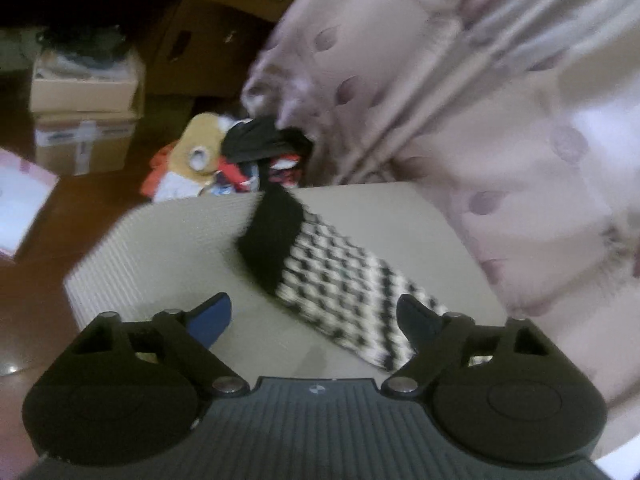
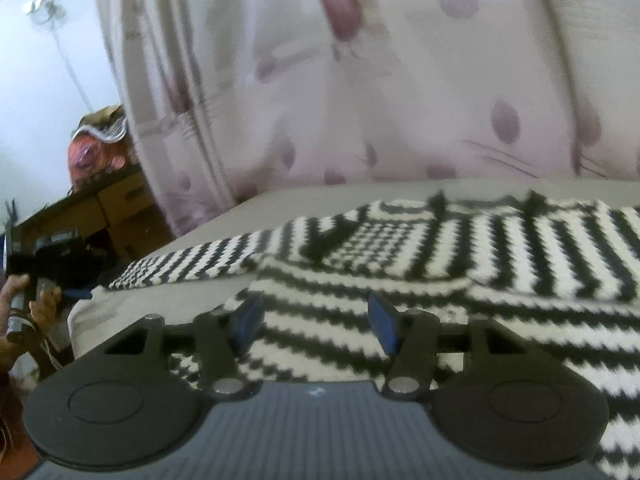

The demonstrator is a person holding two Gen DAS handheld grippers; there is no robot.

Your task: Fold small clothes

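Observation:
A black-and-white knitted garment lies on a grey cushioned surface (image 1: 172, 240). In the left wrist view its sleeve (image 1: 336, 276) with a black cuff (image 1: 272, 236) lies diagonally just ahead of my left gripper (image 1: 316, 312), which is open and empty; the right fingertip overlaps the sleeve's near end. In the right wrist view the striped body of the garment (image 2: 460, 264) spreads ahead and under my right gripper (image 2: 316, 320), which is open and empty just above it.
A pale curtain with purple dots (image 1: 460, 80) hangs right behind the surface. A pile of clothes (image 1: 240, 160) and cardboard boxes (image 1: 86, 120) sit on the floor to the left. The person's other hand (image 2: 24, 312) shows at the left.

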